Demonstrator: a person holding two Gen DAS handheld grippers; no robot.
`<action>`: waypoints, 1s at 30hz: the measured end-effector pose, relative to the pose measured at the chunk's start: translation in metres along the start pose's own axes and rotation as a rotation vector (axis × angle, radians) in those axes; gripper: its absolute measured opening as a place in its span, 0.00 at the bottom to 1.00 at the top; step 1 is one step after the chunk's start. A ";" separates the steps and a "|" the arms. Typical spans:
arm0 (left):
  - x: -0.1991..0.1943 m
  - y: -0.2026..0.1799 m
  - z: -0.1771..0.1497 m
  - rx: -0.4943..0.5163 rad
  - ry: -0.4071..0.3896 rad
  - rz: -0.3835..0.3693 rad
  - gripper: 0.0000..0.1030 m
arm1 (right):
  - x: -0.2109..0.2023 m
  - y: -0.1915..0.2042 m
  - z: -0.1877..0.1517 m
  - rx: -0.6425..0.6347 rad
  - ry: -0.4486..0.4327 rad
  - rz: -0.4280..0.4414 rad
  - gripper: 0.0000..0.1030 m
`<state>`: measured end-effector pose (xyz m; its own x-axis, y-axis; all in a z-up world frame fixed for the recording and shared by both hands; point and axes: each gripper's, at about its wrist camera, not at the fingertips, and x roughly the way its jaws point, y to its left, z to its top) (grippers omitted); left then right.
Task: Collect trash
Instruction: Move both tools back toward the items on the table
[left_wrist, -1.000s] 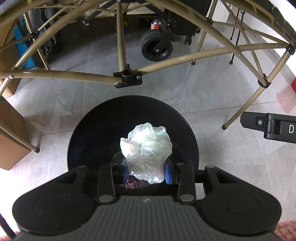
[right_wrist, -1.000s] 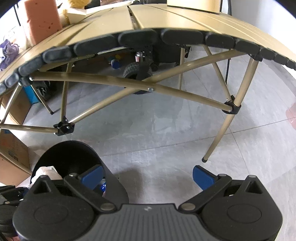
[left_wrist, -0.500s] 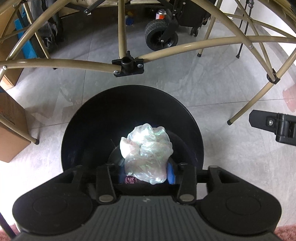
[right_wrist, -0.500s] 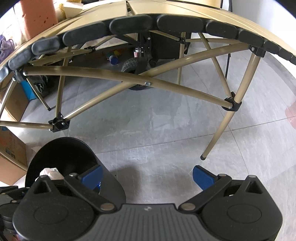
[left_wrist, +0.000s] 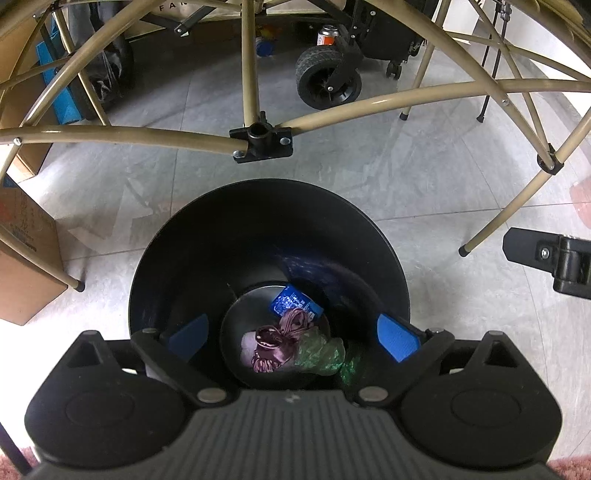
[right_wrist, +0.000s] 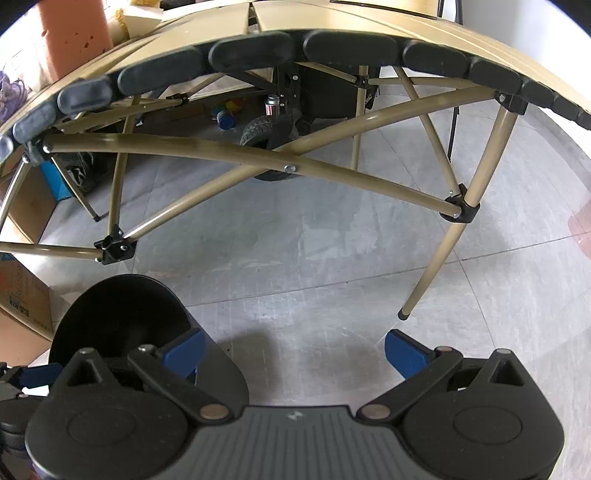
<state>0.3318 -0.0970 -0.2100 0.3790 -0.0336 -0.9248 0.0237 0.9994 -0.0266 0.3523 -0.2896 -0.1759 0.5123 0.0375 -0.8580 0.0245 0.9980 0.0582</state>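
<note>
Your left gripper (left_wrist: 291, 338) is opening its fingers (left_wrist: 397, 338) over the black bin (left_wrist: 177, 251), and the crumpled clear plastic wad (left_wrist: 319, 352) it pinched a second ago now lies at the bin's bottom beside a purple ribbon (left_wrist: 280, 339) and a blue wrapper (left_wrist: 293, 302), so that piece looks collected. That gripper points steeply down into the bin's mouth, nothing between its fingers. Your right gripper (right_wrist: 293, 352) hangs to the bin's right over the bare floor (right_wrist: 332, 251), fingers wide and empty.

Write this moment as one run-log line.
left hand-held gripper: opening, empty, over bin | trash: in bin | right hand-held gripper: open, empty
</note>
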 end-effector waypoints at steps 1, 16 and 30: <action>0.000 0.000 0.000 0.000 -0.002 0.000 0.97 | -0.001 0.000 0.000 -0.001 -0.003 0.000 1.00; -0.041 0.016 0.001 -0.015 -0.137 -0.008 0.97 | -0.036 0.007 0.006 -0.014 -0.095 0.051 1.00; -0.109 0.042 -0.008 -0.020 -0.332 -0.019 0.97 | -0.104 0.026 0.012 -0.072 -0.267 0.215 1.00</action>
<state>0.2844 -0.0517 -0.1131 0.6593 -0.0511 -0.7502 0.0168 0.9984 -0.0532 0.3097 -0.2682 -0.0788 0.7057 0.2416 -0.6660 -0.1636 0.9702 0.1786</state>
